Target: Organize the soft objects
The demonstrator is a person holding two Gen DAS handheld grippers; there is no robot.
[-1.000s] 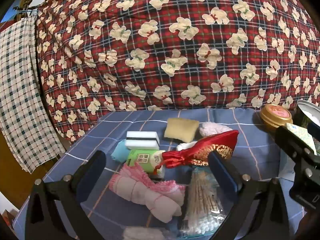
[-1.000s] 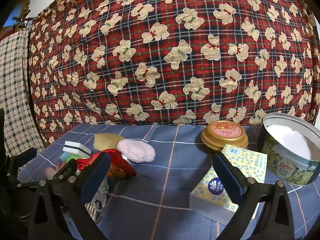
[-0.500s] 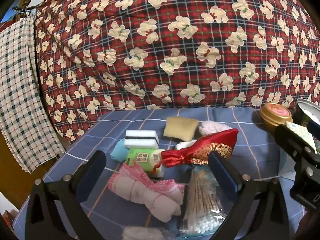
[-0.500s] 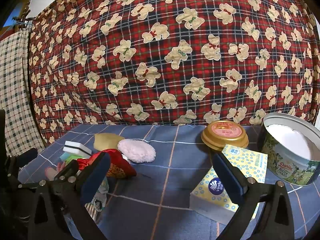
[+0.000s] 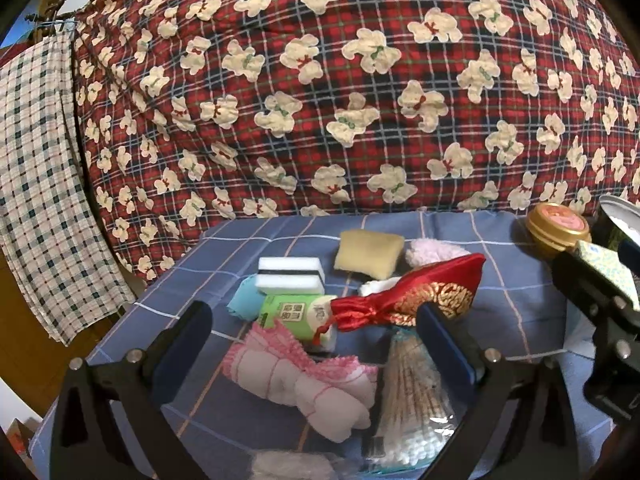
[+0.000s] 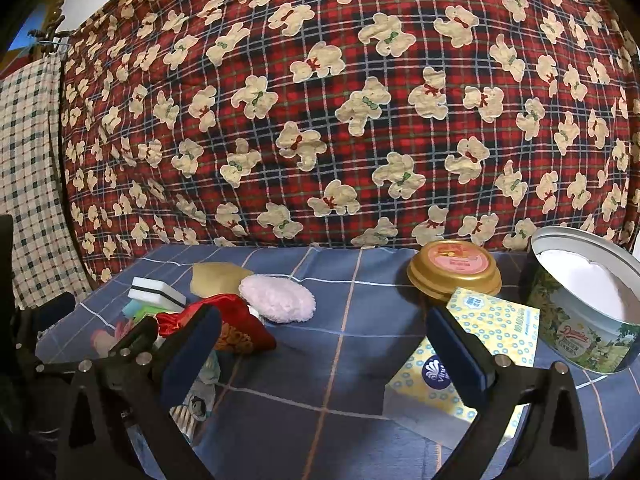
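Just ahead, both the left tongs and right tongs hang spread wide and empty. Between the left pair sits the soft pile on the blue checked cloth: a pink frilled cloth, a red pouch, a sponge and a cotton-swab bag. A tissue pack lies just beside the right tongs' right finger, near an open cookie tin and gold lid.

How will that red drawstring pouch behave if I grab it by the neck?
The red pouch looks like satin, so probably slippery between the pads. Its cinched neck and sagging body suggest it will flop and dangle. It overlaps the green packet, which may shift.
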